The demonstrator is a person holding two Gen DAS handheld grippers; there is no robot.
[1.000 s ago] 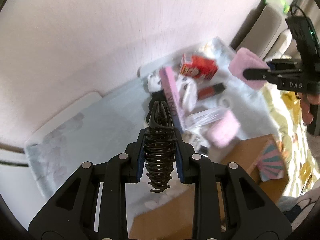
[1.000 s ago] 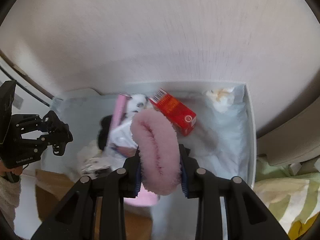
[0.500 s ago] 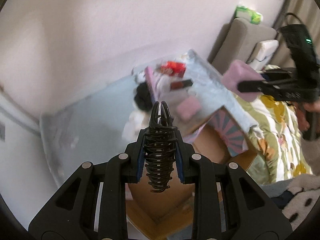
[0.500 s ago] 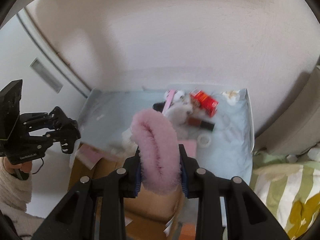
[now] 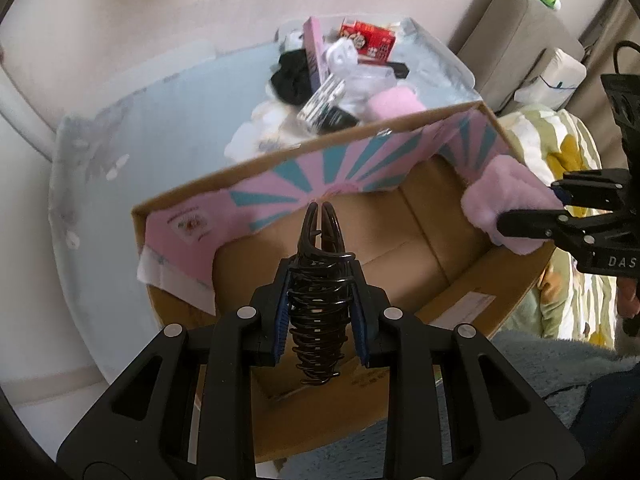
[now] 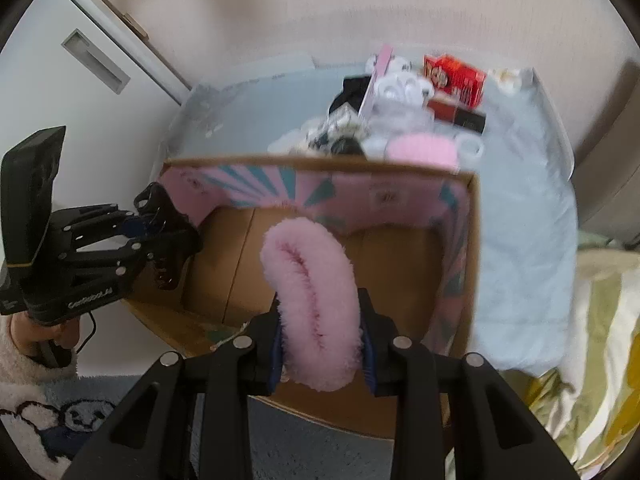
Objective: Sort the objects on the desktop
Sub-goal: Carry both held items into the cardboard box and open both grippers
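My left gripper (image 5: 320, 312) is clamped on a black hair claw (image 5: 319, 288), my right gripper (image 6: 322, 336) on a fluffy pink scrunchie (image 6: 310, 292); both hang over the open cardboard box (image 5: 400, 232) with its pink-and-teal flaps. Behind it, the pale blue worktop (image 5: 160, 128) carries a red carton (image 6: 454, 78), lettering blurred, against a beige wall (image 6: 320, 0). The right gripper's body reads "DAS".

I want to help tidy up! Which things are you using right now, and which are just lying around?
In use:
- left gripper, shut on the black plastic claw hair clip
- right gripper, shut on the fluffy pink hair band
- open brown cardboard box below both

Lying about on the table:
- red snack carton
- second pink fluffy piece
- black fabric bundle
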